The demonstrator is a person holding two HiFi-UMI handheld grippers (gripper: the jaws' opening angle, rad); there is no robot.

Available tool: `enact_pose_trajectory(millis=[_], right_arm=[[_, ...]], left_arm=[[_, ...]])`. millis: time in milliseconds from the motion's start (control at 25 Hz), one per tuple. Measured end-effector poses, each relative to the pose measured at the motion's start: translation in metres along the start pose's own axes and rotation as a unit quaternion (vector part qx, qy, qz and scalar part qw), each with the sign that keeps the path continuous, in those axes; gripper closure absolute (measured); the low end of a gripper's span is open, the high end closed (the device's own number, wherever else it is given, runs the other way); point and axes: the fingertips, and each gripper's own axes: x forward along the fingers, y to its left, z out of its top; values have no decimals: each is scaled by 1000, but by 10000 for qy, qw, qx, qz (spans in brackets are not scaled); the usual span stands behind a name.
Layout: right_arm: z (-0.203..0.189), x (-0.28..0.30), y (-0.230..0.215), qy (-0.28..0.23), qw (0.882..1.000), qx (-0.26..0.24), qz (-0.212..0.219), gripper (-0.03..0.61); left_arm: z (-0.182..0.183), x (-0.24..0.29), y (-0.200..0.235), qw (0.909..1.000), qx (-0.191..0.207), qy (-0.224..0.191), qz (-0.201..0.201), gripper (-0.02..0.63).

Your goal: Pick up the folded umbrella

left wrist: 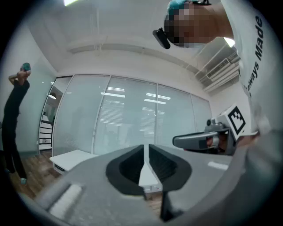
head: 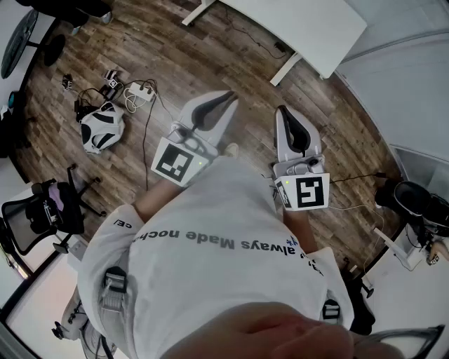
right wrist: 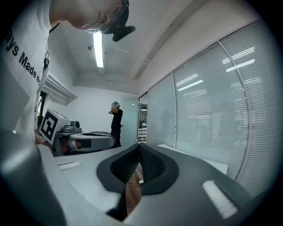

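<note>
No folded umbrella shows in any view. In the head view both grippers are held level in front of the person's white shirt, above the wooden floor. My left gripper is shut, its jaws meeting at the tips with nothing between them. My right gripper is shut too and holds nothing. The two grippers are side by side and apart. Each shows in the other's view: the right gripper and the left gripper.
A white table stands ahead. On the floor to the left lie a black-and-white object and a power strip with cables. An office chair is at the near left. A person stands by the glass walls.
</note>
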Motion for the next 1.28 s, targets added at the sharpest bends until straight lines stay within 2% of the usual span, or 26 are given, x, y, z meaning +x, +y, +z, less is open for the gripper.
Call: enact_pose_trajectory(millis=[280, 480, 1040, 1280], right_arm=[[7, 7, 6, -28, 10000, -53, 35, 577], [10, 22, 10, -95, 9999, 89, -32, 577], [-1, 101, 76, 105, 9994, 254, 194, 577], [-3, 131, 59, 175, 9991, 243, 291, 577]], left_arm=[[4, -5, 7, 10000, -57, -4, -13, 581], [4, -11, 23, 10000, -85, 0, 1, 581], [-1, -58, 111, 9998, -136, 81, 129, 584], [-6, -38, 136, 9994, -247, 69, 210, 588]])
